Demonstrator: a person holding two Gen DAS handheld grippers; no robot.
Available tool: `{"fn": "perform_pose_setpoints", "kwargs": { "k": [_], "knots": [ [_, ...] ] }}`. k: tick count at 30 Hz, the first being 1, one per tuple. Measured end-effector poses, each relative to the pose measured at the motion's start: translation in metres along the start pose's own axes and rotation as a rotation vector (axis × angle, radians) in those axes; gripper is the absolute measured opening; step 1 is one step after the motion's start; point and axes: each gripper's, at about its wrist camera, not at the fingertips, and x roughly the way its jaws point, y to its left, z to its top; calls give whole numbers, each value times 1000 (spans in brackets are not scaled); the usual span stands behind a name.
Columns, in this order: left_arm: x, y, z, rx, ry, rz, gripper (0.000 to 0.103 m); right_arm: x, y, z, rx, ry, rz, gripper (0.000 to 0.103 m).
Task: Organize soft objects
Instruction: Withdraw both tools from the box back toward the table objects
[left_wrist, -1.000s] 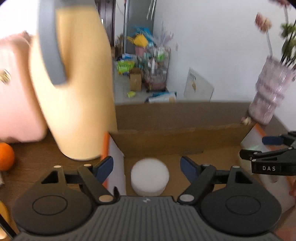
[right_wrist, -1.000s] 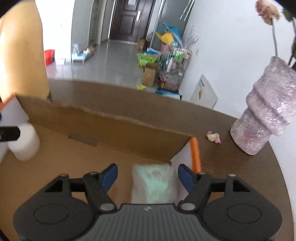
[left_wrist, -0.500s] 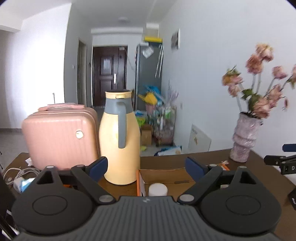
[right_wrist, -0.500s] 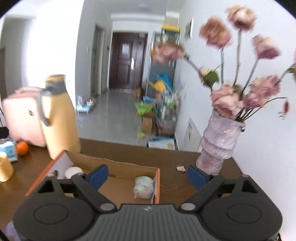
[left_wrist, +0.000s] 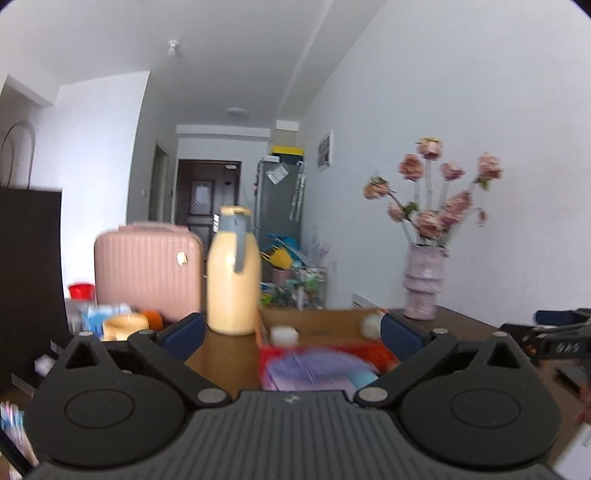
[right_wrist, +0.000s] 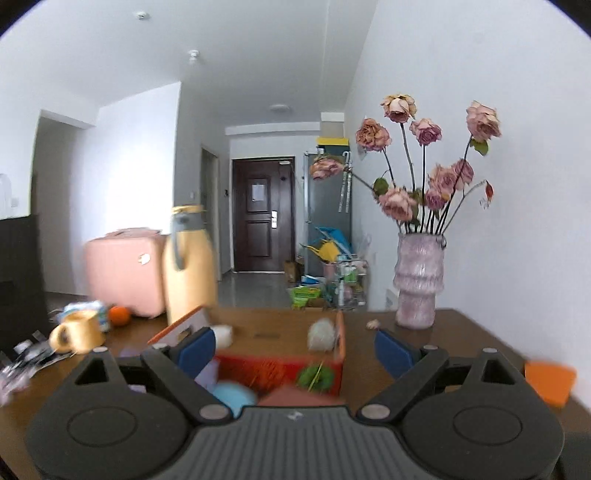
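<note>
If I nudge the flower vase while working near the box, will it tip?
Probably. The vase stands tall on a narrowish base, with long-stemmed flowers leaning outward, so it looks top-heavy. It seems rigid, likely breakable. It stands right of the box, so keep clear.

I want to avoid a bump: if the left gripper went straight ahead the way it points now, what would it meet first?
Probably the red container of soft purple items, lying low between the open left gripper's fingers. Beyond it sits the cardboard box. Blur leaves depth uncertain; the gripper may pass above both.
</note>
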Motion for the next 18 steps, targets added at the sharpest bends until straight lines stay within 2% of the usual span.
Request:
{"fn": "perform_pose_setpoints", "kwargs": {
  "k": [3, 7, 11, 14, 18],
  "knots": [
    [-37, -8, -29, -10, 29, -26, 103, -46, 12, -35, -21, -1, 30, 96],
    [-77, -14, -66, 14, 91, 6, 103, -99, 26, -78, -44, -2, 87, 102],
    [-97, -8, -86, -3, 141, 17, 103, -141, 37, -113, -77, 7, 60, 103],
    [-95, -2, -84, -11, 138, 44, 103, -154, 40, -119, -91, 31, 85, 103],
    [-91, 8, -83, -60, 131, 67, 103, -154, 38, -113, -73, 1, 49, 103]
  ]
}}
